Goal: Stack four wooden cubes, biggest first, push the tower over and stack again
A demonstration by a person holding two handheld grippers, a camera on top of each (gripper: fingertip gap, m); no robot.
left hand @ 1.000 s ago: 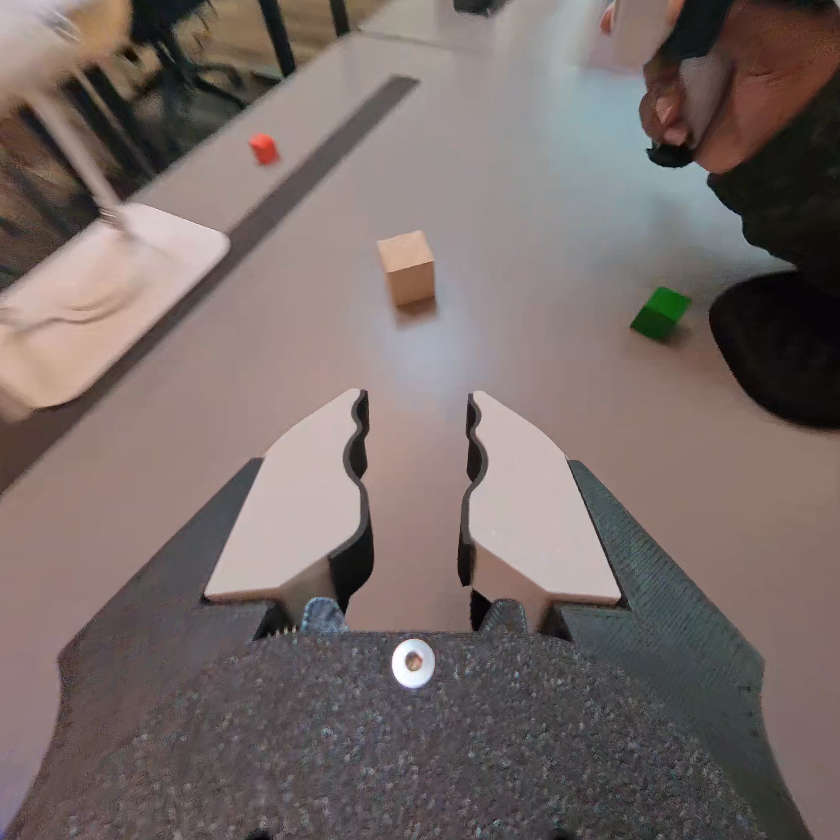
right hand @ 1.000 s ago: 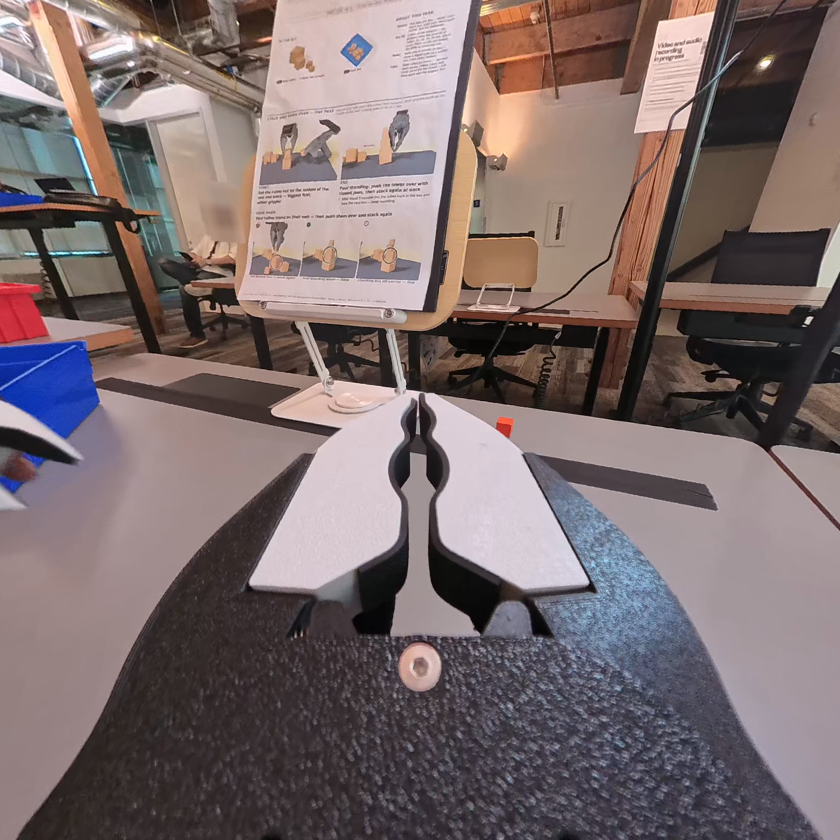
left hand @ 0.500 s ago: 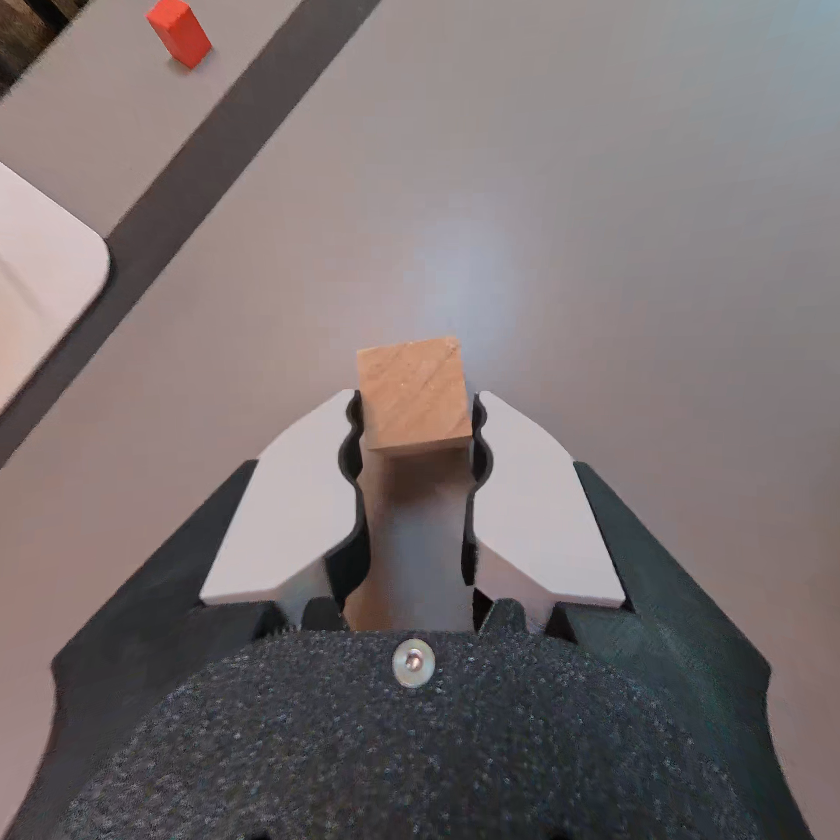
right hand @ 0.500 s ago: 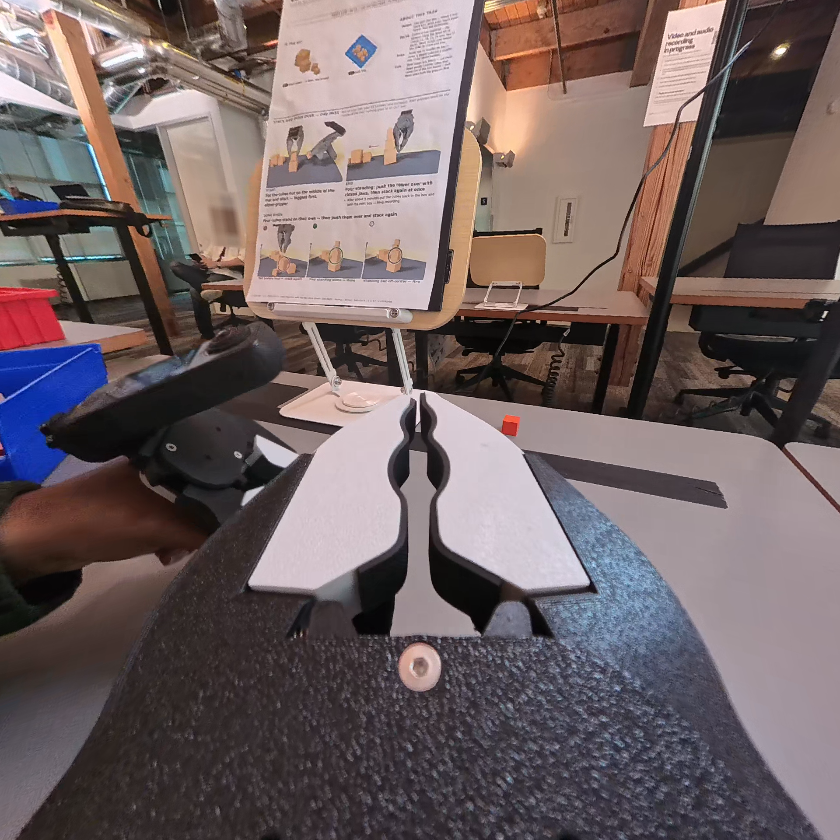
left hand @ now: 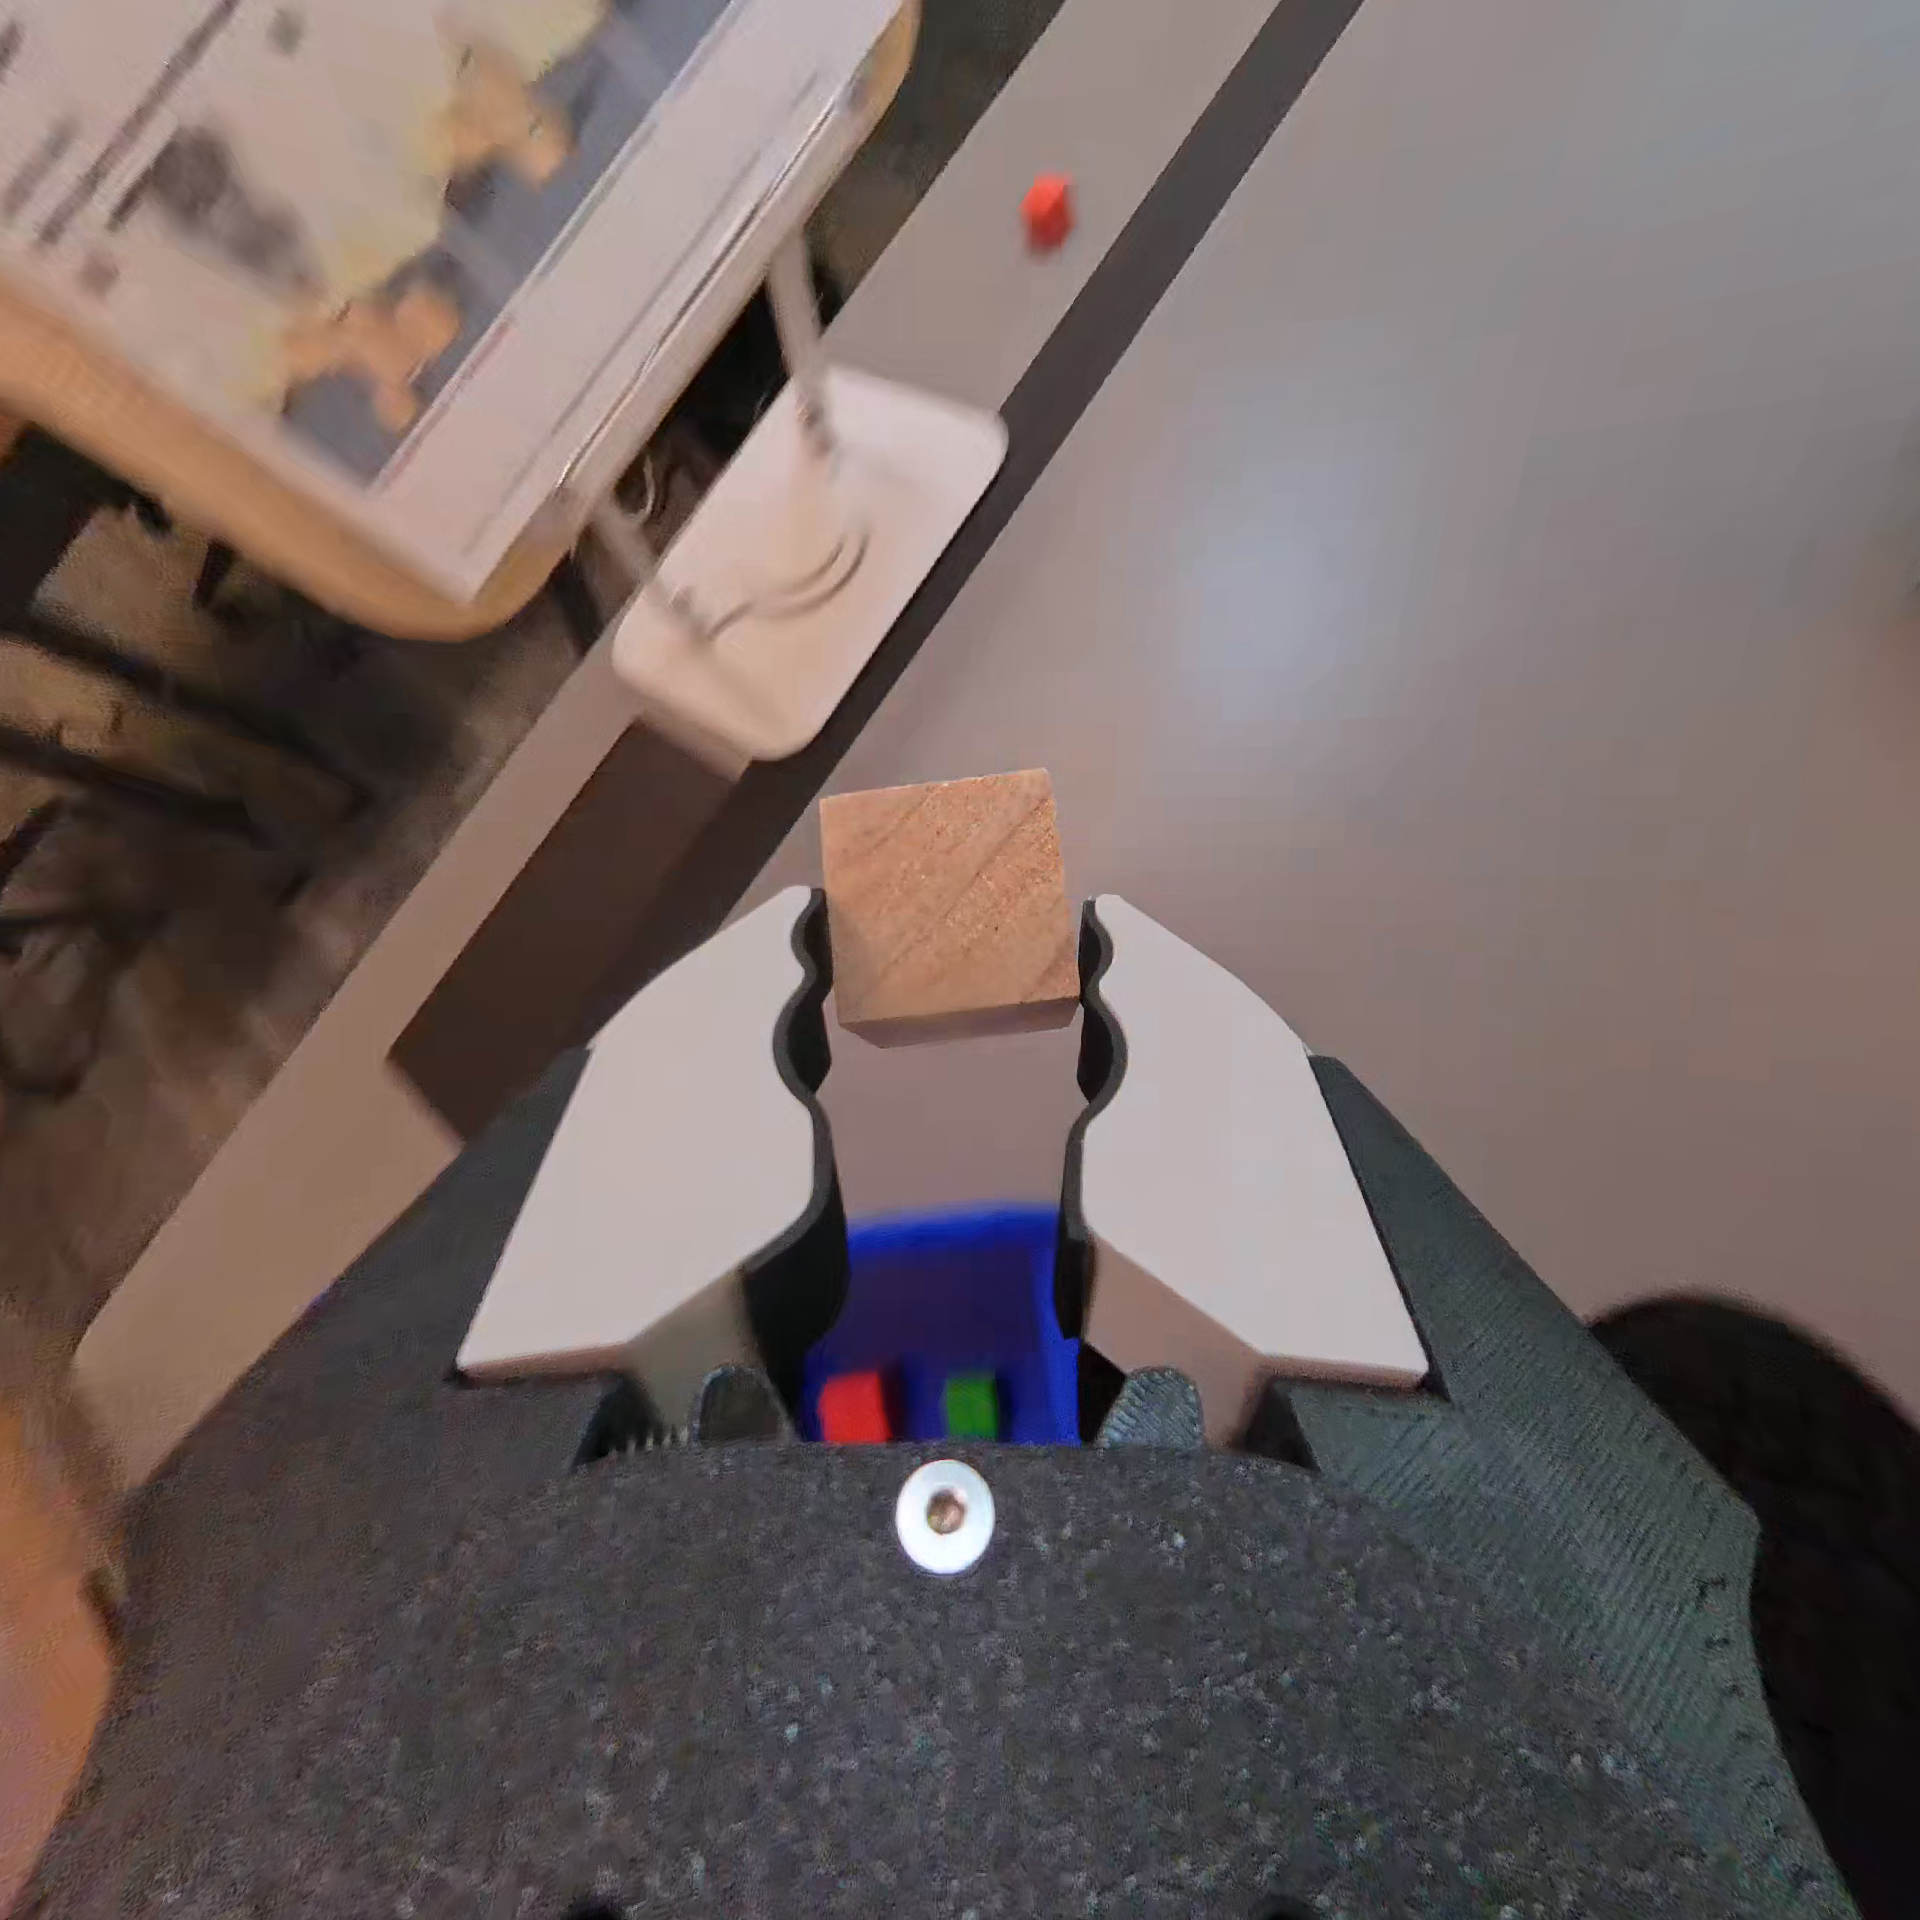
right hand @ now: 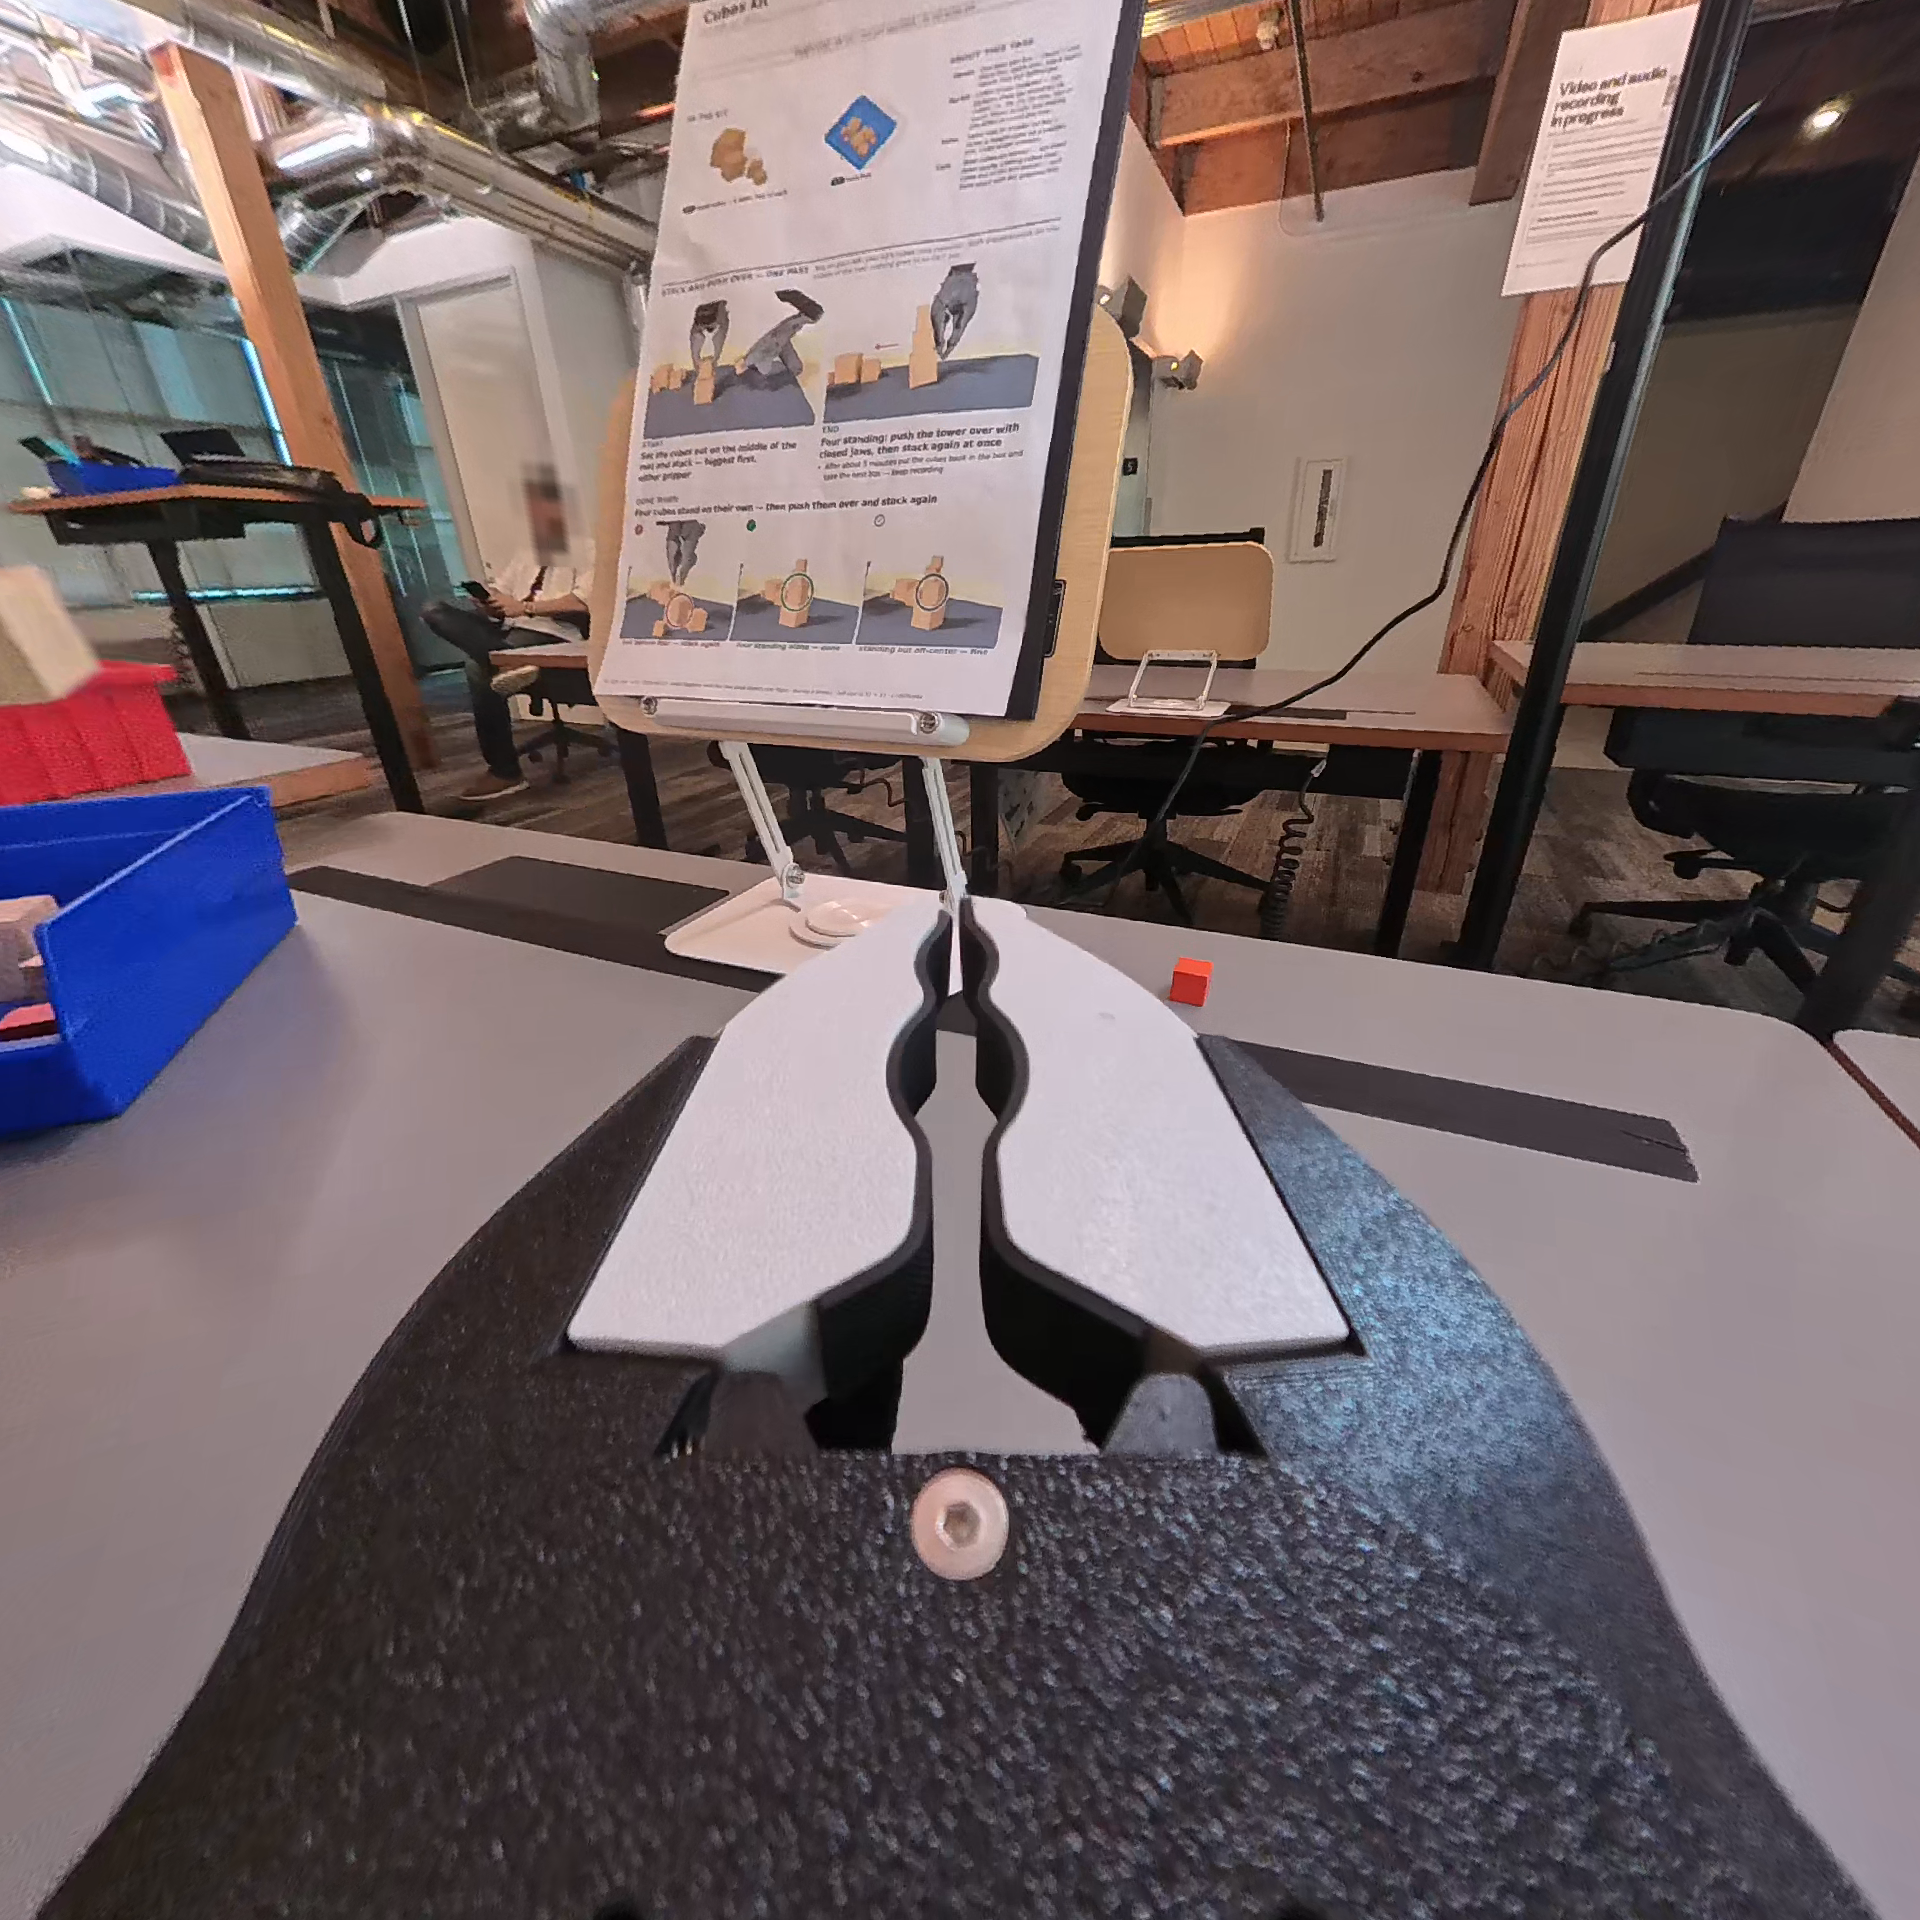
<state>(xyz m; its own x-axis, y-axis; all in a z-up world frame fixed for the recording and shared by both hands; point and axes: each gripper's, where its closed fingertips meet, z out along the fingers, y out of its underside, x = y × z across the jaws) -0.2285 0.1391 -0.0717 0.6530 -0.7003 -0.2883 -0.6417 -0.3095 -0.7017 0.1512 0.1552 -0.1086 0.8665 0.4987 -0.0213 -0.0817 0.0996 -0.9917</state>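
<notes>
**One cube now off the table**

One wooden cube, which half a second ago stood on the grey table, is now clamped between the left gripper's pads. It hangs in the air, with a blue bin holding red and green blocks below on the near side. The right gripper is clenched on nothing, low over the table, and a small red cube sits far right.

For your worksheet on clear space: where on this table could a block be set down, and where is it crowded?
Free: the grey table between the blue bin and right gripper, and right of the dark strip. Crowded: the stand base, small red cube and bin.
</notes>
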